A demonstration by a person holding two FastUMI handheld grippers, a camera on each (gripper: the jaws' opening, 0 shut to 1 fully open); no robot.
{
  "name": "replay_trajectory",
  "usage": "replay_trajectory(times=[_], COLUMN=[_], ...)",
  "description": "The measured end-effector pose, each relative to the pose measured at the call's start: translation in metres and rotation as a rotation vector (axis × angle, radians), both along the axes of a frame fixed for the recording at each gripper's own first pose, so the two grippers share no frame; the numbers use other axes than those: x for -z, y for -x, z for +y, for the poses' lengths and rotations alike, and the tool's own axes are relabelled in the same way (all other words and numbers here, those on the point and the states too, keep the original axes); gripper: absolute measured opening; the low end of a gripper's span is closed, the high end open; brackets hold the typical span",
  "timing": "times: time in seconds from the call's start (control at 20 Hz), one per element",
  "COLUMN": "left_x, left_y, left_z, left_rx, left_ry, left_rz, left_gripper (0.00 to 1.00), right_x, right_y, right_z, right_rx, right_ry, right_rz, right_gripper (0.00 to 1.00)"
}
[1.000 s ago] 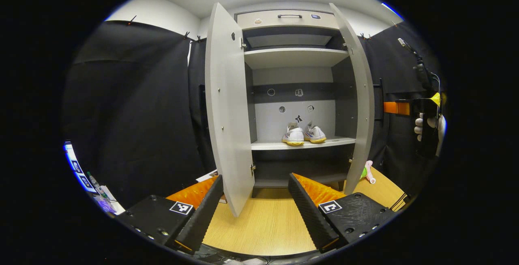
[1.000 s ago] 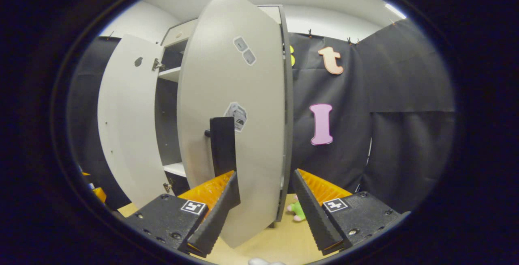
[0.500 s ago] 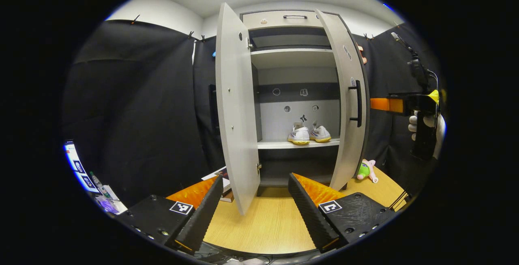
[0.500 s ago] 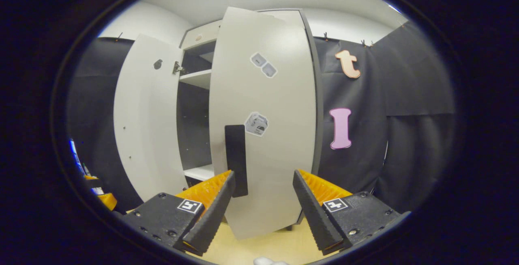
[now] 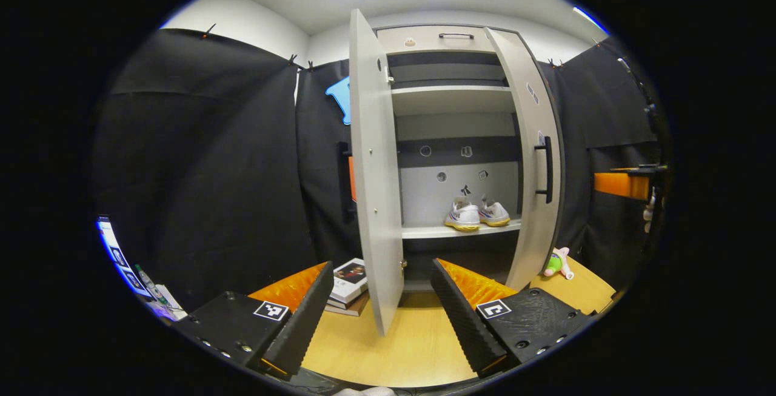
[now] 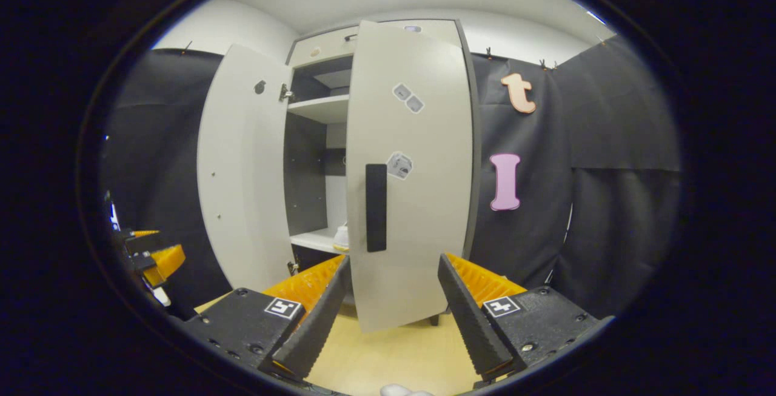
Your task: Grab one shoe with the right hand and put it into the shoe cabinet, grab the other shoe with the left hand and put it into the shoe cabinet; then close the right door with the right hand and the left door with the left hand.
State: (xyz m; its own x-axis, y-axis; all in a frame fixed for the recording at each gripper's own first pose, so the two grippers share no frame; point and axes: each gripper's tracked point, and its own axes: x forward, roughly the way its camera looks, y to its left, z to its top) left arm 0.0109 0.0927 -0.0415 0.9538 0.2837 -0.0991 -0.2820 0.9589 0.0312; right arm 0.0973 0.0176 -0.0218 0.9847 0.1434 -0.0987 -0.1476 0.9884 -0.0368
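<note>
Two white shoes [image 5: 476, 214] with yellow soles stand side by side on the lower shelf [image 5: 461, 230] of the grey shoe cabinet. The left door [image 5: 374, 171] stands wide open, edge-on to my left gripper [image 5: 384, 317], which is open and empty in front of it. The right door [image 6: 409, 171] with its black handle [image 6: 376, 207] is partly swung in. My right gripper [image 6: 393, 317] hangs open just before that door, apart from it. A sliver of one shoe [image 6: 342, 235] peeks past the door's edge. The right gripper [image 5: 624, 185] also appears at the far right of the left gripper view.
A stack of books [image 5: 348, 284] lies on the wooden floor [image 5: 412, 347] left of the cabinet. A small green and pink plush toy [image 5: 556, 261] sits to the cabinet's right. A drawer [image 5: 448, 38] tops the cabinet. Black cloth walls surround the booth.
The right door has swung from wide open to partly shut. My right gripper has drawn back from it. The left gripper view has shifted left, bringing the books into sight.
</note>
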Motion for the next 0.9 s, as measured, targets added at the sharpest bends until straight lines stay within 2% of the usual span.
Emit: replay_trajectory(times=[0.15,0.2,0.25,0.3,0.55,0.7,0.75,0.8,0.9], left_x=[-0.013,-0.016,-0.019,-0.021,-0.036,-0.039,-0.037,-0.035,-0.037], left_y=[-0.013,-0.018,-0.024,-0.029,-0.070,-0.092,-0.100,-0.107,-0.118], left_z=[0.028,0.039,0.050,0.061,0.121,0.143,0.146,0.148,0.150], left_rx=[-0.008,-0.012,-0.017,-0.025,-0.096,-0.136,-0.136,-0.133,-0.123], left_ry=[-0.020,-0.030,-0.038,-0.041,-0.027,-0.036,-0.028,-0.021,-0.017], left_rz=[-0.031,-0.039,-0.045,-0.051,-0.083,-0.099,-0.092,-0.092,-0.085], left_gripper=[0.96,0.96,0.96,0.96,0.96,0.96,0.97,0.96,0.97], right_x=[0.017,0.022,0.026,0.030,0.044,0.049,0.048,0.047,0.046], right_y=[0.024,0.032,0.038,0.044,0.071,0.081,0.084,0.086,0.086], right_z=[0.005,0.007,0.009,0.011,0.007,0.002,0.000,-0.002,-0.008], right_rx=[0.020,0.026,0.033,0.042,0.095,0.114,0.120,0.126,0.135], right_ry=[0.002,-0.007,-0.014,-0.015,-0.023,-0.012,-0.010,-0.010,-0.008], right_rz=[0.035,0.046,0.056,0.069,0.113,0.135,0.136,0.135,0.132], right_gripper=[0.94,0.96,0.94,0.96,0.96,0.94,0.97,0.94,0.97])
